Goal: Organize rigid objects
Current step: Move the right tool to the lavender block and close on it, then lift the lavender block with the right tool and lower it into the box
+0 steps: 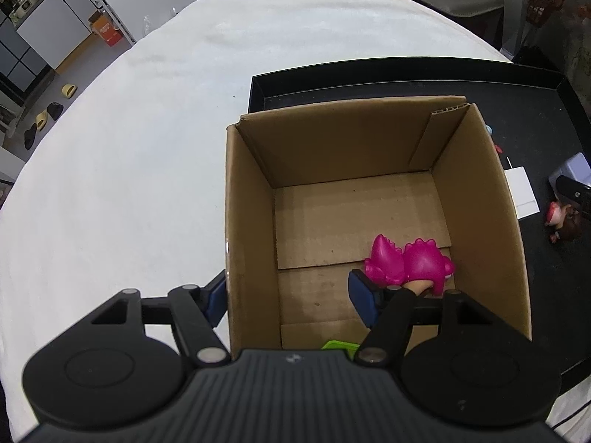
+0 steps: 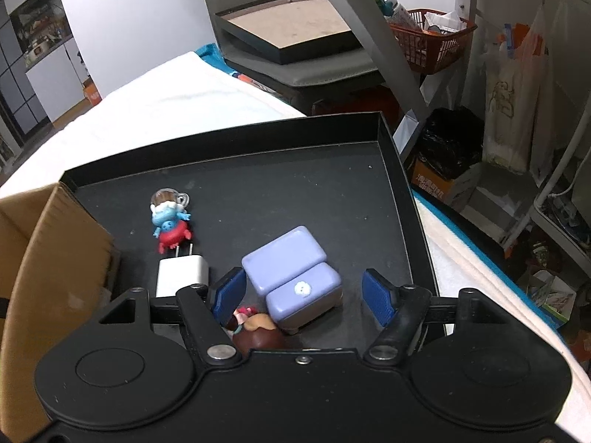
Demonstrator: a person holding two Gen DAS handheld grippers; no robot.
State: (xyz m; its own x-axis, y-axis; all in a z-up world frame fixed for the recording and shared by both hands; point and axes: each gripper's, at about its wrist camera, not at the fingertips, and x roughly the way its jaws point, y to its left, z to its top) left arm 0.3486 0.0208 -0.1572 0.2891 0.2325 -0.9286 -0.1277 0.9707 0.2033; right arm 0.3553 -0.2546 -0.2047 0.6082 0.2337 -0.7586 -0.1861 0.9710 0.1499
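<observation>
An open cardboard box [image 1: 476, 199] stands in a black tray [image 1: 369, 77]. A pink dinosaur toy [image 1: 410, 260] lies on its floor, with a green item [image 1: 340, 345] at the near edge. My left gripper [image 1: 291, 299] is open; its left finger is outside the box's left wall, its right finger inside next to the dinosaur. My right gripper [image 2: 303, 295] is open over the tray [image 2: 391, 140], with a purple toy sofa [image 2: 295, 280] between its fingers. A brown-haired figurine [image 2: 255, 328] lies by the left finger. A white charger [image 2: 181, 271] and a blue-red figurine [image 2: 170, 221] lie further left.
The tray sits on a white cloth-covered table [image 1: 129, 166]. The cardboard box [image 2: 48, 243] borders the tray's left in the right wrist view. Beyond the table are a grey chair with a dark board [image 2: 295, 33], an orange basket [image 2: 432, 40] and bags.
</observation>
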